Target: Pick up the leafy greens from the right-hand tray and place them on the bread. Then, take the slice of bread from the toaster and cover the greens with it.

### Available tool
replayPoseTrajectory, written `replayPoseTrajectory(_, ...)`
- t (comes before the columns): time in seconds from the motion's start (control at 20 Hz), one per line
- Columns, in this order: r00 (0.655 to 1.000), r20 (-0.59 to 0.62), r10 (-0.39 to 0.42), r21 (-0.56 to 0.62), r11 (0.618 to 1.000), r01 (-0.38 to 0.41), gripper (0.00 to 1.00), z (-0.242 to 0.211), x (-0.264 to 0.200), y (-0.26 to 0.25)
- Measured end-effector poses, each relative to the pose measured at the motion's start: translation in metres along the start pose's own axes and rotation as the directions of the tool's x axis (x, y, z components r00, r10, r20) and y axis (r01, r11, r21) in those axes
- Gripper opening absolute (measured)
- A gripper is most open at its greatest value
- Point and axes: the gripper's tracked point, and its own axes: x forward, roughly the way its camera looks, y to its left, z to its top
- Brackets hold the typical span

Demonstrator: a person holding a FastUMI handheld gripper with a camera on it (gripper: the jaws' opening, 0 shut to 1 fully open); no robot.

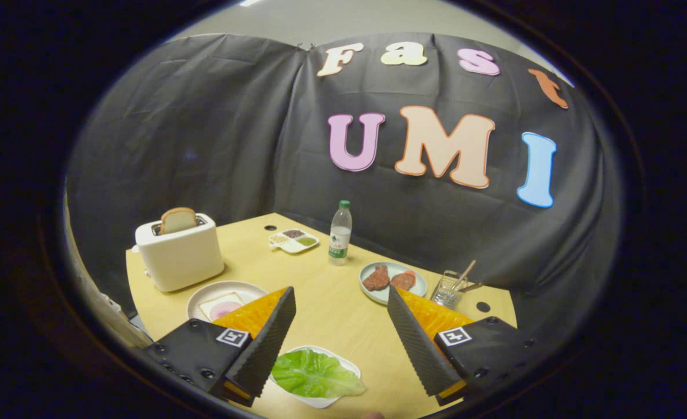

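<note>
We see the gripper (340,299) fingers spread, holding nothing; its left finger partly hides the leafy greens (314,373) lying low between them.

The table (331,314) looks like pale, smooth wood. The toaster (179,259) is glossy plastic. The leafy greens (314,373) shine waxily; the tool (338,308), spread open, has ribbed fingers (270,337).

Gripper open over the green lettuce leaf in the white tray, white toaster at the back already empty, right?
Not quite: the white toaster is not empty. The gripper view shows a slice of bread standing in its slot. The rest holds: the gripper is open, with the green lettuce leaf in the white tray between its fingers.
</note>
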Motion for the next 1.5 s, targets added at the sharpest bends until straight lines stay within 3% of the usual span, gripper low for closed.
replayPoseTrajectory(0.4,0.985,-0.137,0.105,-0.024,0.994,-0.109,1.00,-0.066,0.017,0.016)
replayPoseTrajectory(0.9,0.916,-0.334,0.223,-0.031,0.968,-0.247,1.00,-0.152,0.030,0.036)
replayPoseTrajectory(1.5,0.841,-0.483,0.242,0.036,0.966,-0.258,1.00,-0.223,0.037,0.042)
